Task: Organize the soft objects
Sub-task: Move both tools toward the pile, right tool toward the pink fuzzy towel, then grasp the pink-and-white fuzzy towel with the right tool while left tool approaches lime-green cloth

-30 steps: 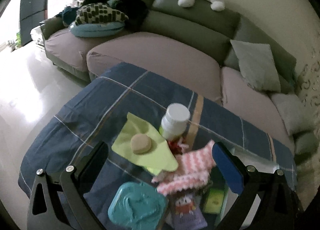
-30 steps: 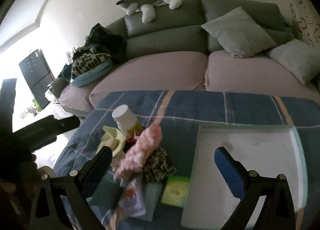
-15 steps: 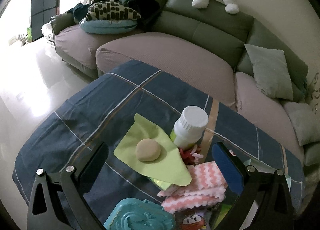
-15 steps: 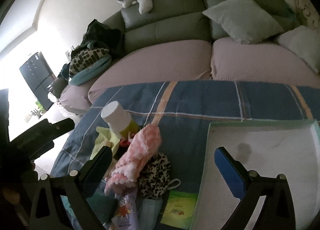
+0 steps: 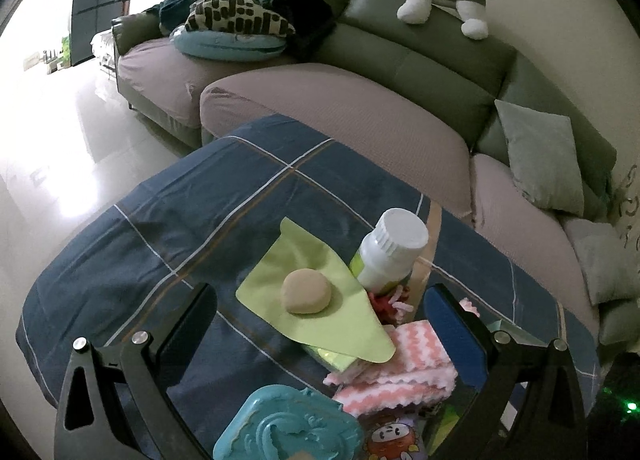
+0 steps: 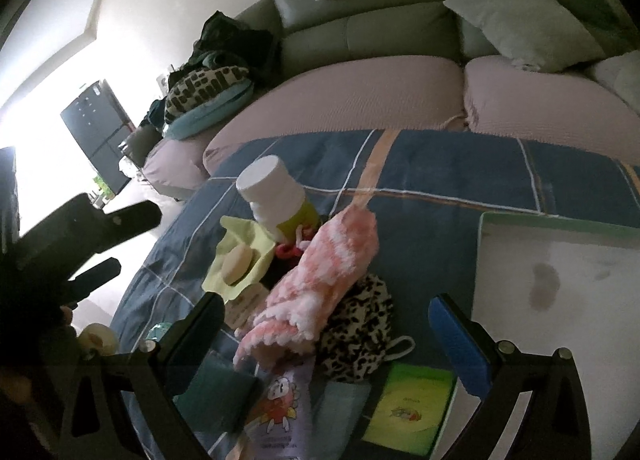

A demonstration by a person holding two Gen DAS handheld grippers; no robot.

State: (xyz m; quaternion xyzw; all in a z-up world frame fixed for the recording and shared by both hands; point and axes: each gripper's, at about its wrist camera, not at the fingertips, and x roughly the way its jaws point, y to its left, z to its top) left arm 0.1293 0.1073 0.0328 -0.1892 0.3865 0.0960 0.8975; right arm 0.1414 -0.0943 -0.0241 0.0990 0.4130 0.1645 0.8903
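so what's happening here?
A person holds two grippers over a table piled with soft items. Both the left gripper and the right gripper are open and empty. A pink cloth, a green cloth with a beige puff on it and a bottle lie untouched; the tray is empty.

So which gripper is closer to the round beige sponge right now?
Left. The left gripper has the sponge just ahead between its open fingers; the right gripper sits further off, sponge up-left.
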